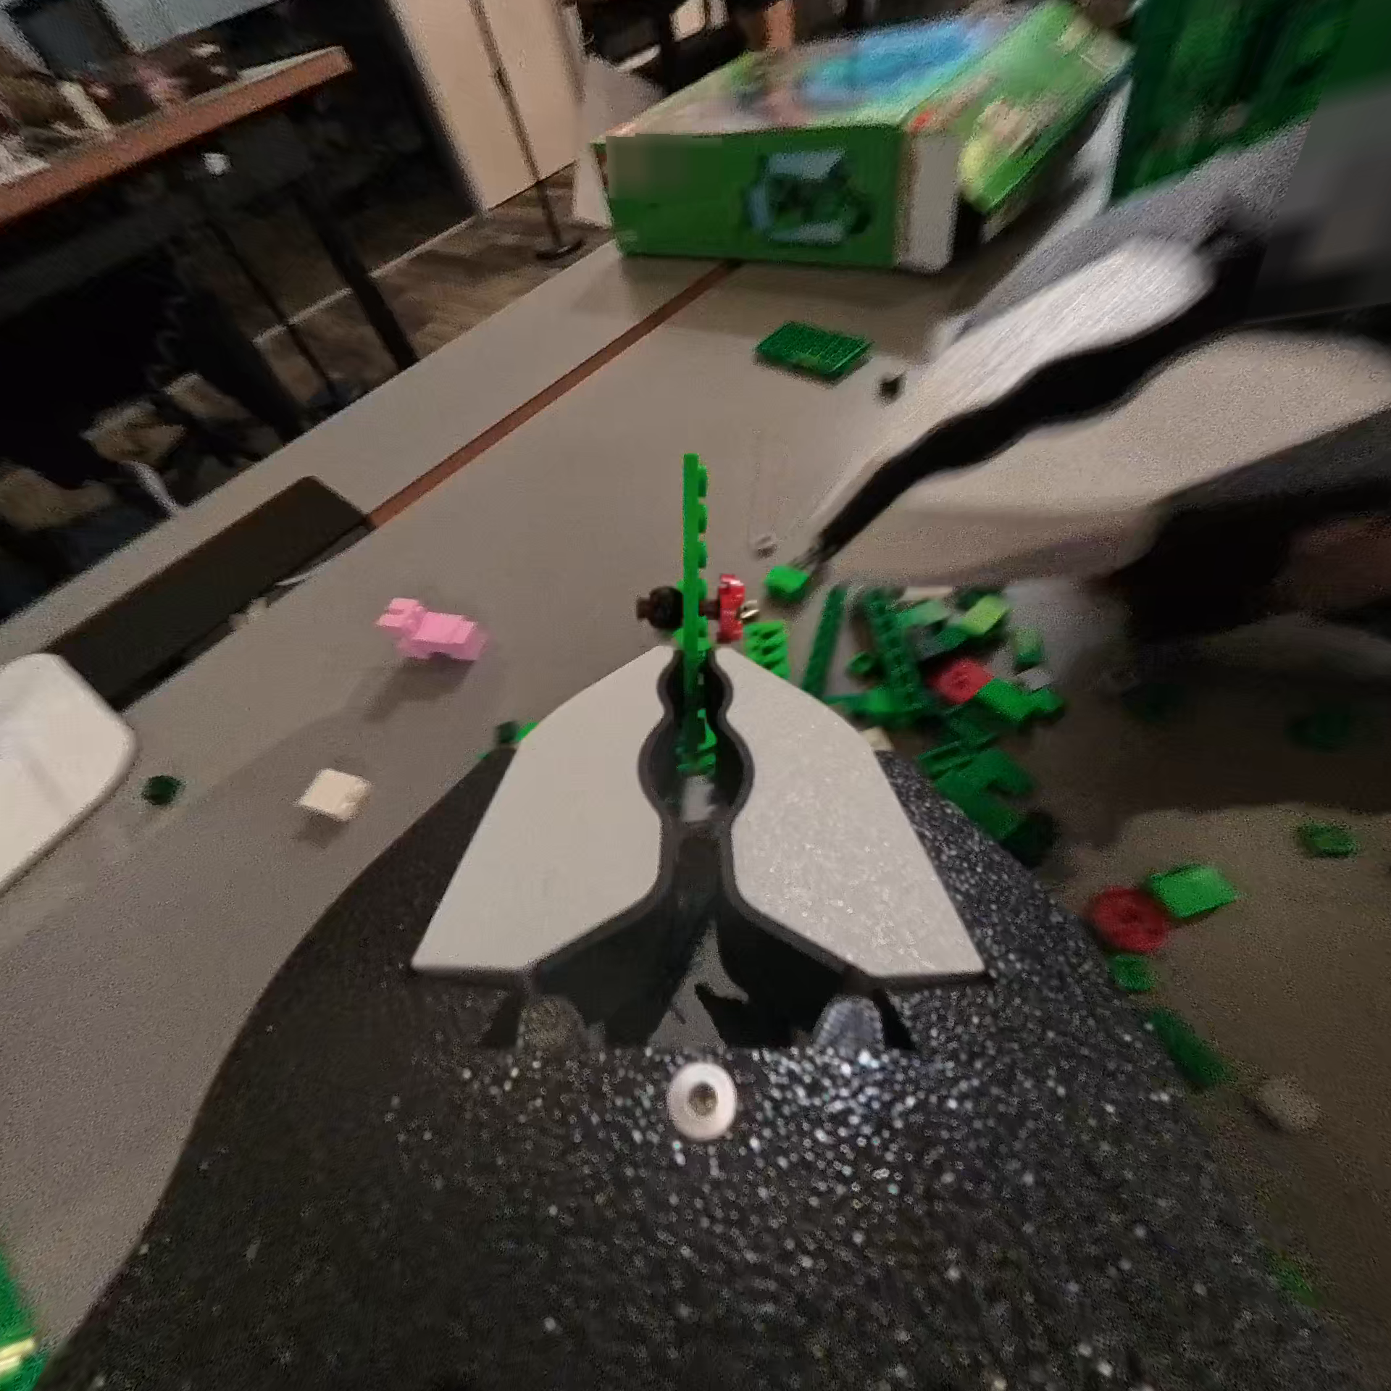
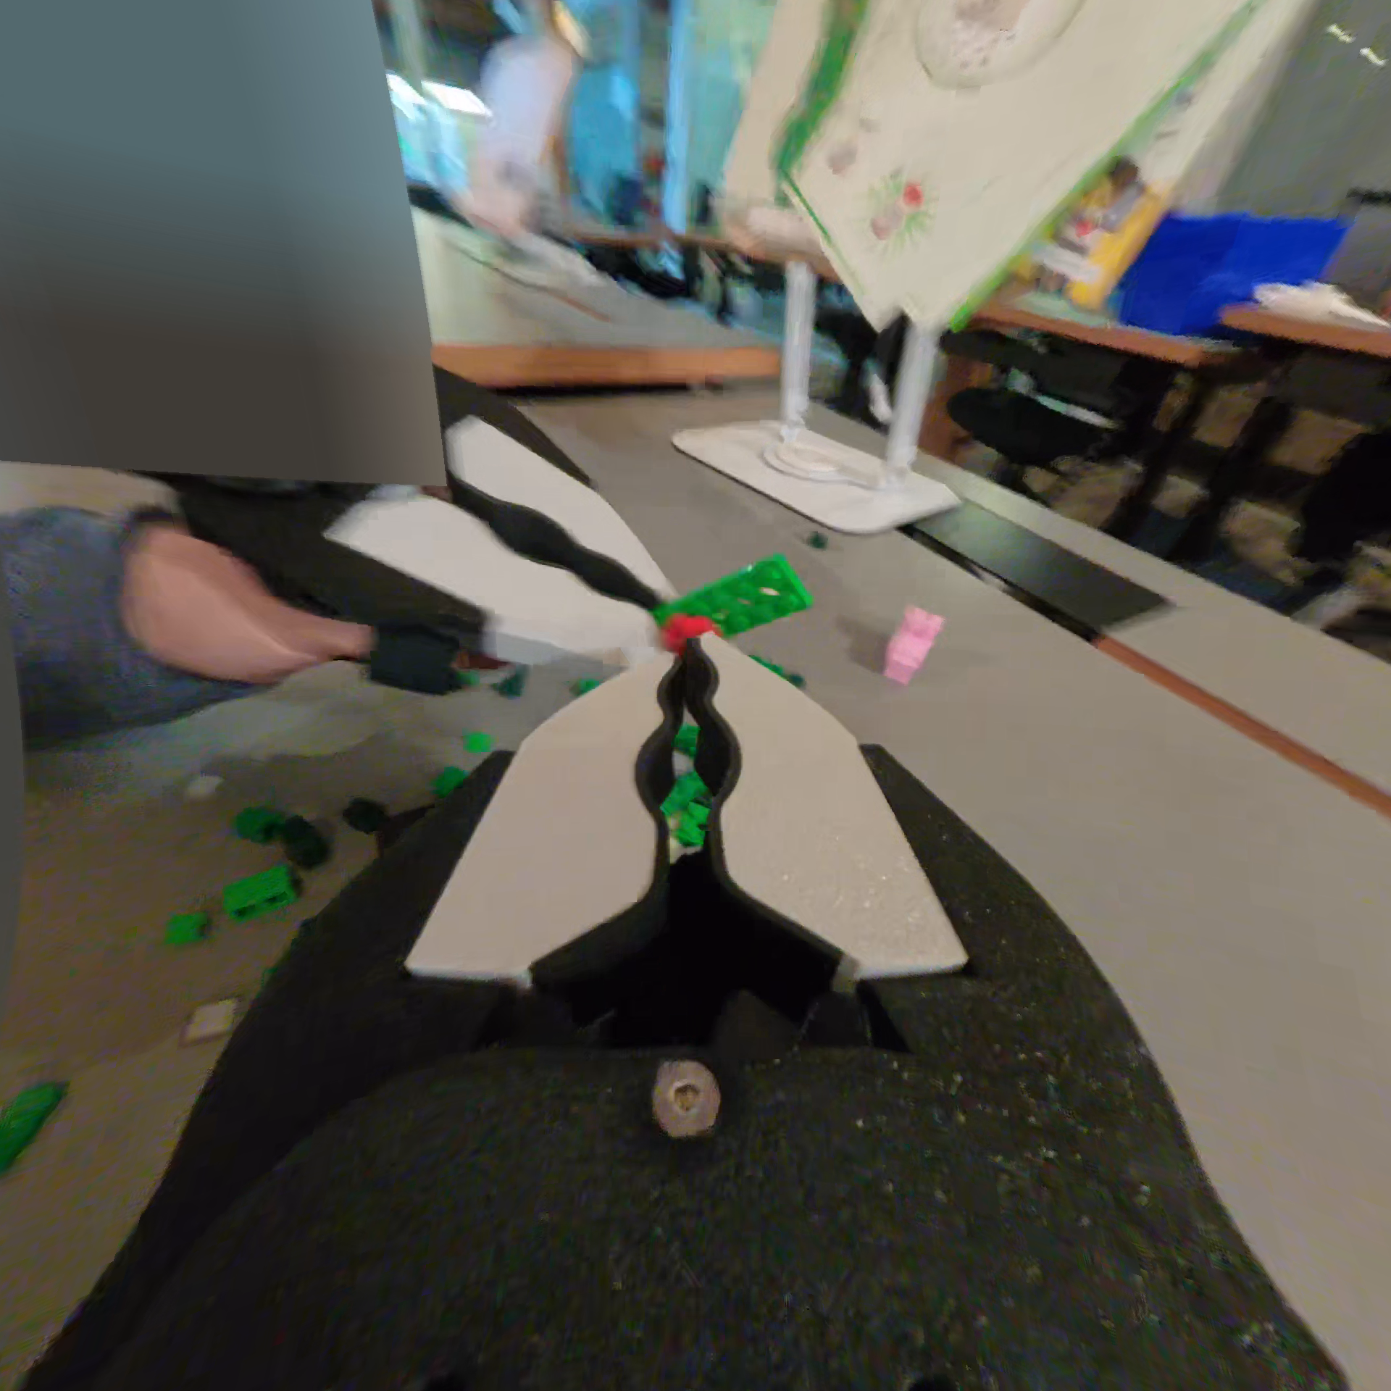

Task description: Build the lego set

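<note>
My left gripper [image 1: 692, 656] is shut on a thin green plate [image 1: 692, 557], held on edge and pointing away from me. A black pin [image 1: 662, 606] sticks out of the plate's left face and a red piece [image 1: 728, 606] sits on its right face. In the right wrist view, the left gripper [image 2: 649, 602] comes in from the left with the same plate [image 2: 753, 595]. My right gripper [image 2: 689, 651] is shut, its tips just in front of the red piece [image 2: 681, 628]. In the left wrist view it [image 1: 817, 555] is blurred, a little to the right of the red piece.
Loose green and red bricks [image 1: 963, 700] lie on the grey table [image 1: 527, 451] to the right. A pink pig figure [image 1: 433, 632] stands to the left, with a white tile [image 1: 335, 792] nearer me. The green set box [image 1: 768, 188] is at the back. A booklet on a white stand [image 2: 820, 474] is behind. Less than 4 cm separates the two grippers' tips. About 15 cm separates my left fingertips from the pink pig figure [image 1: 433, 632]. The right camera catches it too, in the right wrist view [image 2: 905, 641].
</note>
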The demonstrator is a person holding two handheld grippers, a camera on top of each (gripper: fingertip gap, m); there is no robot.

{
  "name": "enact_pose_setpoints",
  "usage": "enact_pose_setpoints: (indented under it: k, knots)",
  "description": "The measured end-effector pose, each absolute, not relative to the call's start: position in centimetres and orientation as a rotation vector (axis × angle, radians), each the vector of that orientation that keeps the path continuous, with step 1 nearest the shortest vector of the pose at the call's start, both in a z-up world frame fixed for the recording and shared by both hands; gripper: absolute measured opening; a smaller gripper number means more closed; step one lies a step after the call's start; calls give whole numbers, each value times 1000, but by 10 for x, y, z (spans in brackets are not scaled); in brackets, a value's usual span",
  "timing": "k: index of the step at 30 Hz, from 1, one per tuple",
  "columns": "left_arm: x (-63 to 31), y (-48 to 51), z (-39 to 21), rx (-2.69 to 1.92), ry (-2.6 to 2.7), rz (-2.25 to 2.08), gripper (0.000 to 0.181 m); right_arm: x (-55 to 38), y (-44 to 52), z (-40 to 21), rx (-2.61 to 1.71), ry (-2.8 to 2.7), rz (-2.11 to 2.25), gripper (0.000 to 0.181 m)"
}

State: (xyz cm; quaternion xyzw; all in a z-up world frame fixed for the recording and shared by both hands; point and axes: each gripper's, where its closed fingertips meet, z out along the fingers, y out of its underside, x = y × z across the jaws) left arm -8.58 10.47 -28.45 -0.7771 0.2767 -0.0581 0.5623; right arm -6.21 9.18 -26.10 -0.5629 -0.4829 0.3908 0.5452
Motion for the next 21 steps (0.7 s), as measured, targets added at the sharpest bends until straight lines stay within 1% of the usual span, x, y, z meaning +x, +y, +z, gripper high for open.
enact_pose_setpoints:
  k: [1,2,4,7,8,11,13,18,21]
  knots:
    - [-94,107,-286,-1832,655,-107,4,-59,87,-254,-1315,-1133,1000,0]
    - [-96,108,-284,-1823,629,-181,4,-57,87,-251,-1321,-1126,1015,0]
    - [-96,106,-279,-1799,594,-291,4,-56,90,-253,-1325,-1161,940,0]
    - [-90,103,-281,-1732,785,-141,4,-55,96,-260,-1340,-1181,858,1]
    - [-85,101,-283,-1689,876,-71,4,-54,97,-262,-1349,-1196,844,9]
    - [-79,96,-290,-1510,1150,220,4,-47,98,-268,-1380,-1261,834,14]
    - [-75,93,-291,-1409,1255,352,4,-42,98,-272,-1419,-1297,862,22]
    - [-68,85,-283,-1343,1268,273,4,-37,88,-266,-1550,-1218,1283,29]
    - [-68,82,-287,-1370,1293,234,4,-35,88,-259,-1584,-1128,1480,29]
